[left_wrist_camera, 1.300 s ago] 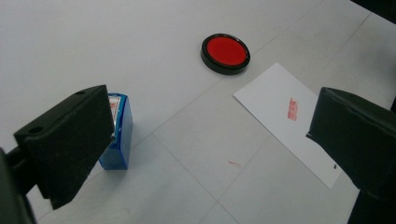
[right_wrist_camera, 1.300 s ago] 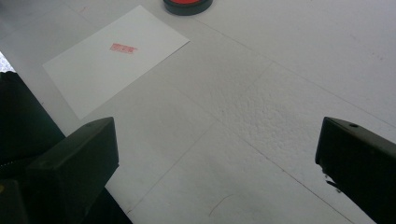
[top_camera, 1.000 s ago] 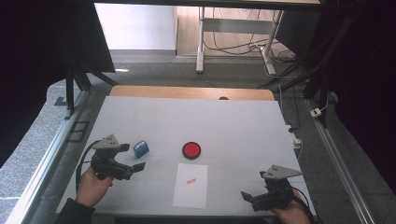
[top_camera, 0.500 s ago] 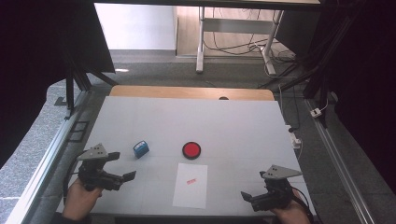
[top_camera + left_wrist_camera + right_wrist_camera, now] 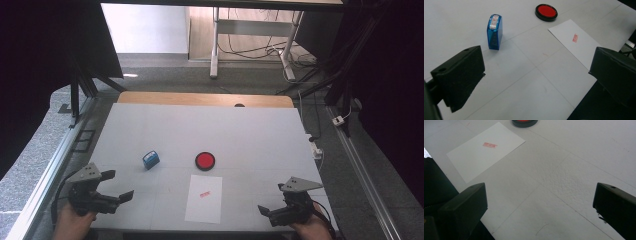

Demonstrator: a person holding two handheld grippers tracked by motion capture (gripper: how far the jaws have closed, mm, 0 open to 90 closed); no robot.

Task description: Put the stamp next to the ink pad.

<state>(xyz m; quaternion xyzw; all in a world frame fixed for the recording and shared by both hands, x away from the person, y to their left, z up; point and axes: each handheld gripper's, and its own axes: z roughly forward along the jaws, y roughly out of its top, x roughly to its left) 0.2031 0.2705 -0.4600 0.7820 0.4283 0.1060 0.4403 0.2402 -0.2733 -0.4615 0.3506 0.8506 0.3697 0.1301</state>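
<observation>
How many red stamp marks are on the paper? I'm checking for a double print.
1. A single red stamp mark sits near the middle of the white paper sheet, which lies just in front of the red ink pad.

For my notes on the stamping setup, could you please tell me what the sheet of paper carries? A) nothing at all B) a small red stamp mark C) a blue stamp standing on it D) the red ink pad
B: the paper bears a small red mark and nothing else.

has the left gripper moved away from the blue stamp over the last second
Yes. In the high view the left gripper has drawn back toward the table's near edge, and the blue stamp, standing where it was, is now farther from its open jaws.
</observation>
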